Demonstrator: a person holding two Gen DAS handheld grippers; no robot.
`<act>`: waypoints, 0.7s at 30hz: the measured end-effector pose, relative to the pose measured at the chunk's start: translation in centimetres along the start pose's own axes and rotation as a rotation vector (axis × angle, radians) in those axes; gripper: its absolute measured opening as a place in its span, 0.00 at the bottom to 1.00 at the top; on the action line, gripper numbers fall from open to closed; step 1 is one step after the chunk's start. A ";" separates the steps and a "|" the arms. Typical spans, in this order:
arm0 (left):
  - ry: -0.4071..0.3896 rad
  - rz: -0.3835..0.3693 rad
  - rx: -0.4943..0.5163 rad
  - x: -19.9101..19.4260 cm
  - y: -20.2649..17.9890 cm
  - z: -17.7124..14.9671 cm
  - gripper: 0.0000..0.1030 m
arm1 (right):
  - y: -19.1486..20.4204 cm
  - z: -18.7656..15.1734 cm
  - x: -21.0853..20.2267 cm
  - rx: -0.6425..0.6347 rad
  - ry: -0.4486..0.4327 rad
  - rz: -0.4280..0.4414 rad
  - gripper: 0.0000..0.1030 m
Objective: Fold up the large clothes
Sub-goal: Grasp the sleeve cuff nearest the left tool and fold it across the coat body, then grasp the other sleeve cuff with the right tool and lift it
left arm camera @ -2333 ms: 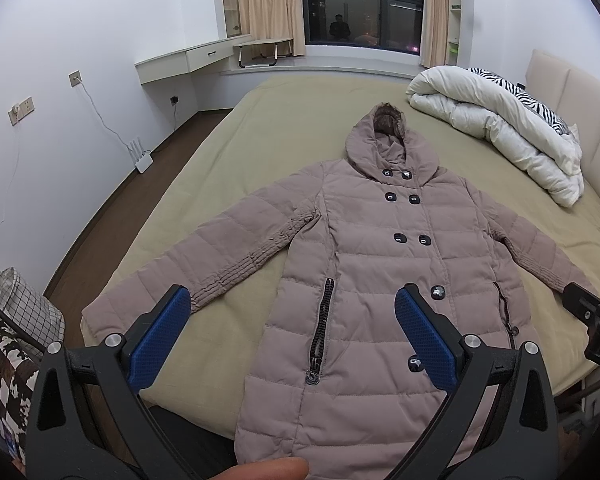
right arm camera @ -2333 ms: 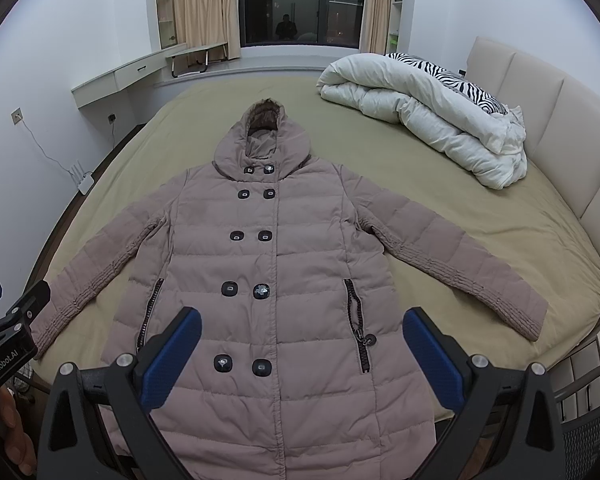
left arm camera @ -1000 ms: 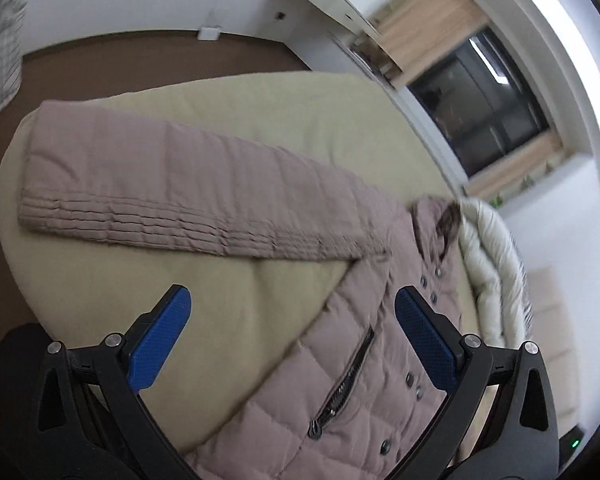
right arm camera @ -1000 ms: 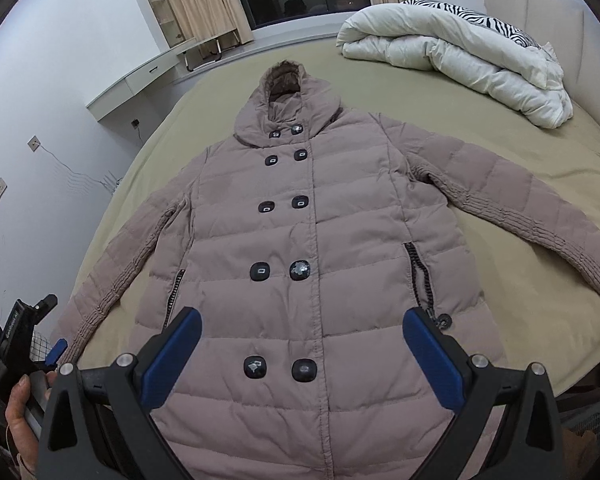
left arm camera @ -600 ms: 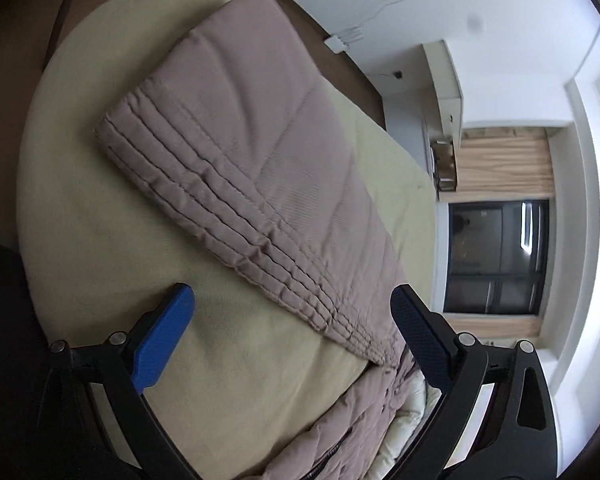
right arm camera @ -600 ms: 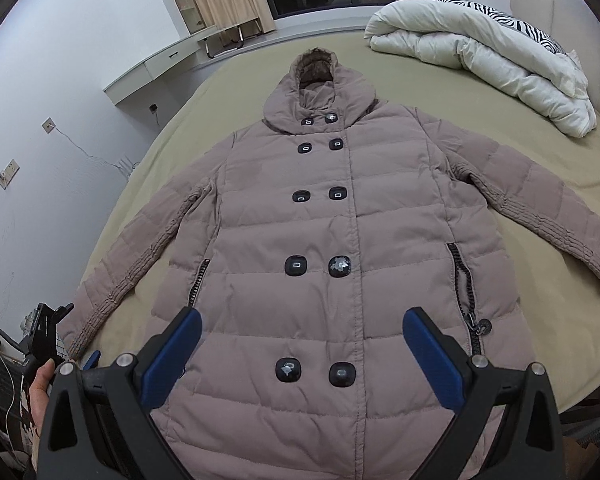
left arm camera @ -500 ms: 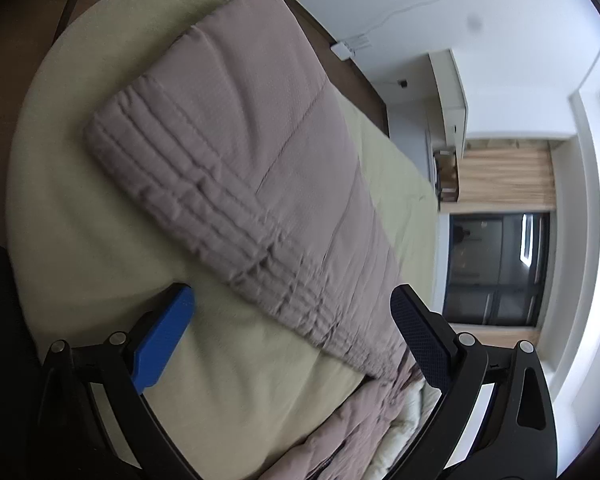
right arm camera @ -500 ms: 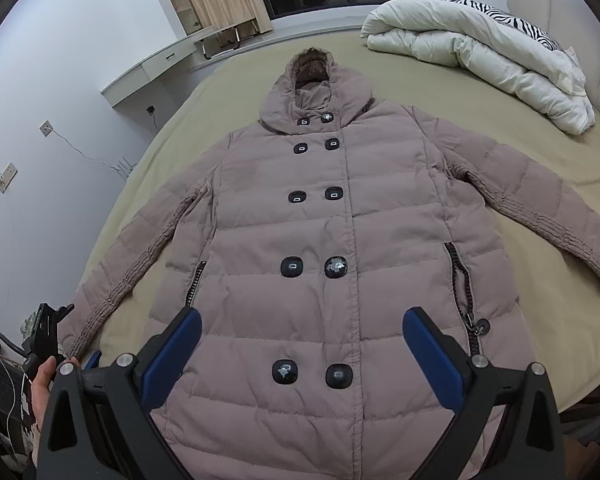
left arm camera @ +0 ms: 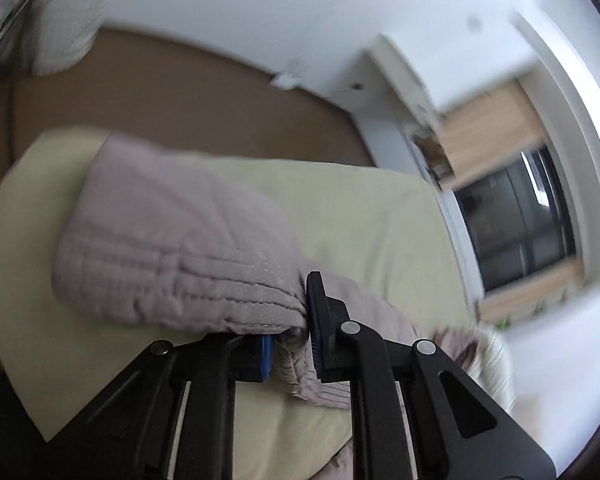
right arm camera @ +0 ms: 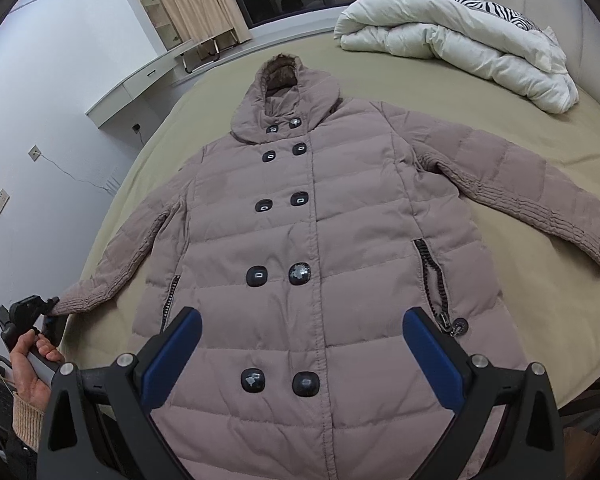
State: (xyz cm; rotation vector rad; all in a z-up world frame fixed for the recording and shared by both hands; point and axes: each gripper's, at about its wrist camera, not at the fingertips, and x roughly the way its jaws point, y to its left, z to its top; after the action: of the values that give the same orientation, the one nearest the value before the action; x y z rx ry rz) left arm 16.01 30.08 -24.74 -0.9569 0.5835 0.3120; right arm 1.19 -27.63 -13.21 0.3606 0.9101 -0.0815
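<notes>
Fingers of the left gripper (left arm camera: 292, 336) clamp the coat's (right arm camera: 320, 240) left cuff (left arm camera: 172, 280); right gripper (right arm camera: 300, 344) hovers spread above the hem.

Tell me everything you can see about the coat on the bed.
The coat is a dusty-pink quilted puffer, seemingly padded, lying face up and spread flat on the olive bed. It has a hood, paired dark buttons, two zipped pockets and ribbed cuffs. Its hem hangs over the bed's edge. The left gripper pinches one cuff; the right gripper hovers open.
</notes>
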 end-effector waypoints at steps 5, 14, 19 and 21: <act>-0.026 -0.060 0.682 1.5 -14.2 -6.8 0.12 | -2.8 0.6 0.6 0.089 0.001 0.028 1.00; 0.004 -0.108 1.463 4.5 -20.6 -28.7 0.11 | -6.3 4.0 4.8 0.241 0.028 0.283 1.00; 0.010 -0.107 1.489 5.2 -18.8 -30.0 0.11 | -5.9 5.9 13.0 0.426 0.227 0.544 0.96; 0.004 -0.114 1.492 5.1 -19.2 -30.4 0.11 | -4.8 6.1 16.4 0.504 0.317 0.635 0.86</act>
State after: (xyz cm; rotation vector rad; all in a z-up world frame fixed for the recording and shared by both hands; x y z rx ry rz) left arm 19.71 -5.84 -28.21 0.4531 0.5743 -0.2525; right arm 14.84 -32.88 -23.93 1.1409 1.0431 0.3466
